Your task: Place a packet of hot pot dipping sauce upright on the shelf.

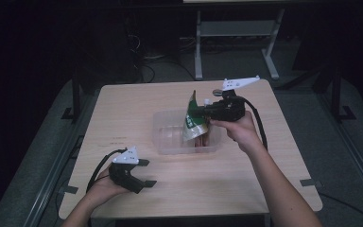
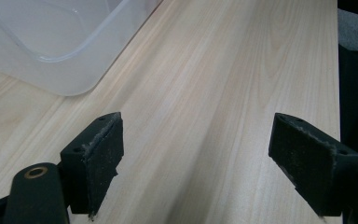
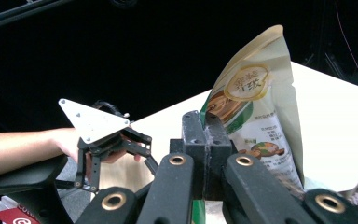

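From my remote seat I saw a square table [image 1: 123, 109] with a pale wooden top, its grain running in long light lines. The room around it was very dark. Behind the table stood a white metal frame [image 1: 236, 38] with two legs, and some cables [image 1: 144, 59] lay on the grey floor [image 1: 307, 104] near it. Black brackets sat at the sides of the table.

A clear plastic container [image 1: 168, 137] stood on the middle of the table, a little toward the right side. In the left gripper view one rounded corner of the container [image 2: 51, 46] appeared just ahead of the jaws, resting on the wood.

The right gripper [image 1: 207, 111] was held above the container, and its jaws were pressed together on the edge of a green and cream snack bag [image 1: 193, 120]. In the right gripper view the snack bag [image 3: 256, 107] stood up between the two black pads, with a round gold label near its top. The bag hung over the container, and its lower end reached down inside it; I could not tell if it touched the bottom.

The left gripper [image 1: 144, 172] rested low at the near left part of the table, well apart from the container. Its jaws stood wide apart, with only bare wood between them.
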{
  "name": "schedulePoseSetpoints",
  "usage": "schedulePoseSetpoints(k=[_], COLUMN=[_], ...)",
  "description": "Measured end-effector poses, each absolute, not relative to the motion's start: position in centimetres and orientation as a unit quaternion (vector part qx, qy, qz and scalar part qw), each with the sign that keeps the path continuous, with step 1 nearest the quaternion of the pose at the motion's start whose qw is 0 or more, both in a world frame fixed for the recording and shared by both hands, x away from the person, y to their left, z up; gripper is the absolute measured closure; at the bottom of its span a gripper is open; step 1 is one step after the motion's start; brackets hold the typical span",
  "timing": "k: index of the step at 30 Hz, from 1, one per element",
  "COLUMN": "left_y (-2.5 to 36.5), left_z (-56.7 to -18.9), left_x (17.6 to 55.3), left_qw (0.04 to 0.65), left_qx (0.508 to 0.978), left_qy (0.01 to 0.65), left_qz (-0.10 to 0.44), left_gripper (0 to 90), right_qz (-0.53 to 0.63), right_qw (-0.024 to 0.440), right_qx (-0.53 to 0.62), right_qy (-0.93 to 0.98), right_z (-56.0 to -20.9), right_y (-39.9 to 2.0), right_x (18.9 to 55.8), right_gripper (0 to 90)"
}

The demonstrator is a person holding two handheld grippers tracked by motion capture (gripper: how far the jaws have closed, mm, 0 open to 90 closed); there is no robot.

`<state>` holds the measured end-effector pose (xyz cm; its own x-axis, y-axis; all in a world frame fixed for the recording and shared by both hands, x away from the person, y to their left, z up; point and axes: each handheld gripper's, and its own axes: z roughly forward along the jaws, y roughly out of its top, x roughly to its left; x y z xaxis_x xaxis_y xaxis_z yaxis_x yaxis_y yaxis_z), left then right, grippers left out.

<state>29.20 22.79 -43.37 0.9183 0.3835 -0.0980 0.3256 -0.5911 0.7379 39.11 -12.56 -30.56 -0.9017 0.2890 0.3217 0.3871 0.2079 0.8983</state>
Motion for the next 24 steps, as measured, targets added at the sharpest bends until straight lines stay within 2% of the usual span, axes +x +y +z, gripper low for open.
schedulePoseSetpoints(k=[11,24], left_y=[22.8,22.8], left_z=[-43.4,-43.4], left_x=[29.2,29.2], left_qw=[0.402,0.402], left_qx=[0.893,0.892], left_qy=[0.200,0.204], left_qz=[0.034,0.033], left_gripper=[17.6,17.6], right_qz=[-0.571,-0.566], right_qw=[0.036,0.023], right_qx=[-0.244,-0.253], right_qy=[-0.783,-0.784], right_z=[-31.2,-30.9], right_y=[-13.5,-14.6], right_x=[41.0,41.4], right_gripper=[90.0,90.0])
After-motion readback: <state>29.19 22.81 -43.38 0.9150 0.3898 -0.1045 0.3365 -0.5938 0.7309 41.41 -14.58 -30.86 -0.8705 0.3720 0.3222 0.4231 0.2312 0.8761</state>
